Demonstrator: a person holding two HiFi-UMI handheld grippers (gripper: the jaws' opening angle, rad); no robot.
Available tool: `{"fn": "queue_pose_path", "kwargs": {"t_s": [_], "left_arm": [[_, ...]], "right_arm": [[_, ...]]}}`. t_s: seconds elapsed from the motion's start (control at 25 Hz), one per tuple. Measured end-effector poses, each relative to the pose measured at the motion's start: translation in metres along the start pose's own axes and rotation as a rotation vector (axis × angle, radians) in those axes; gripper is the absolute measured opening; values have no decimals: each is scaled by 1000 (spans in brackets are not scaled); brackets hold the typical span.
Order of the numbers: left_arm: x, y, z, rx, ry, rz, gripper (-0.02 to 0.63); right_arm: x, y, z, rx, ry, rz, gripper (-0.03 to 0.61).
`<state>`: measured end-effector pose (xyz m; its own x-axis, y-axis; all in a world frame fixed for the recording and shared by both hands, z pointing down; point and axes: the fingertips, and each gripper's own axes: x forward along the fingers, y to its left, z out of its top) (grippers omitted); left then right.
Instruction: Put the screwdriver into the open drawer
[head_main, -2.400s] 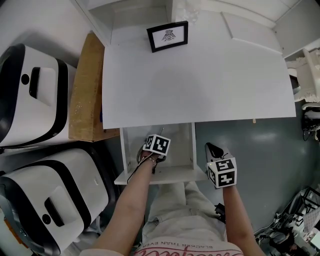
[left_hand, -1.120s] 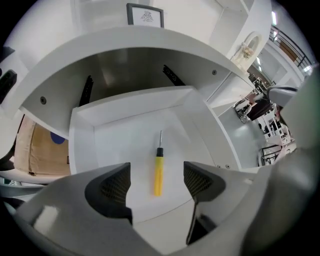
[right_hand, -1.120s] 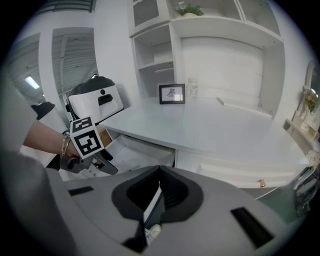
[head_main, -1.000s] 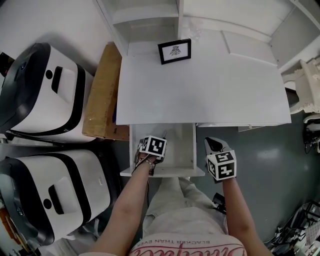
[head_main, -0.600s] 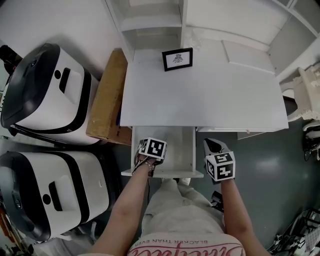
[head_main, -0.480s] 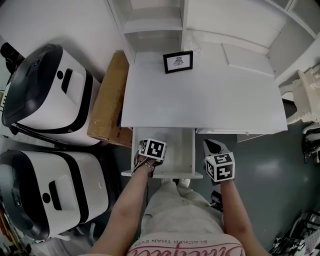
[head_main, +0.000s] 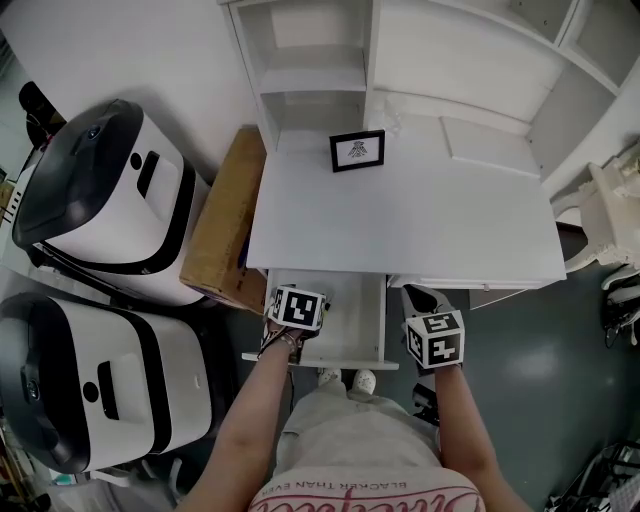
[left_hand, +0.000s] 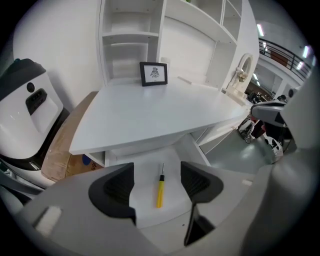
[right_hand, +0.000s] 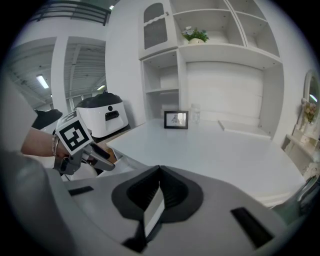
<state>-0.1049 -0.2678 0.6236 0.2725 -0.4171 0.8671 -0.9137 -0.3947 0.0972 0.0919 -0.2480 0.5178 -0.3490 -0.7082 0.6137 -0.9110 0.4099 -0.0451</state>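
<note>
In the drawer (left_hand: 142, 172): screwdriver (left_hand: 160, 192) laid flat, released. Left gripper (left_hand: 159, 184) kept over the front edge, jaws apart, empty; right gripper (right_hand: 159, 189) closed. Placement judged done.

Head view: my left gripper (head_main: 298, 302) sits over the left part of the drawer (head_main: 352, 312), so I can't pick out the screwdriver (left_hand: 160, 186) there; only left gripper view shows it. Drawer's back end runs under the desk top (head_main: 400, 215), unseen. Print in the picture frame (head_main: 357, 151) is too small to read. Cardboard box (head_main: 225, 235) at desk's 9 o'clock, near edge slips under the top. Lower white machine (head_main: 90, 390) cropped by left edge. Clutter (head_main: 618, 312) at 3 o'clock edge cropped, can't ID.
</note>
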Motion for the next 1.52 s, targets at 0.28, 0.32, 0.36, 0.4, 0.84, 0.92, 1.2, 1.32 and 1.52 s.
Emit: {"fn": "queue_pose_path", "kwargs": {"t_s": [0.28, 0.32, 0.36, 0.4, 0.84, 0.92, 1.2, 1.32, 1.52], "left_arm": [[-22, 1, 20, 1, -58, 37, 184], [-27, 2, 24, 1, -72, 43, 158], [-30, 2, 28, 0, -87, 46, 142], [-34, 1, 32, 0, -102, 47, 130], [-77, -3, 68, 15, -262, 84, 24], [-86, -2, 76, 21, -295, 96, 15], [-123, -5, 104, 36, -432, 106, 11], [-140, -5, 115, 41, -486, 122, 11], [-174, -9, 136, 44, -588, 120, 11]], "right_arm": [[-10, -1, 24, -22, -56, -3, 8], [-11, -1, 28, -24, -64, -4, 8], [-12, -2, 31, -24, -71, -6, 8], [-14, -3, 35, -24, -78, -8, 7], [-30, -5, 69, -76, -152, -8, 8], [-33, -5, 77, -102, -167, -8, 8], [-46, 1, 103, -173, -226, -1, 8], [-53, 6, 116, -196, -264, 6, 8], [-70, 14, 142, -227, -343, 16, 8]]}}
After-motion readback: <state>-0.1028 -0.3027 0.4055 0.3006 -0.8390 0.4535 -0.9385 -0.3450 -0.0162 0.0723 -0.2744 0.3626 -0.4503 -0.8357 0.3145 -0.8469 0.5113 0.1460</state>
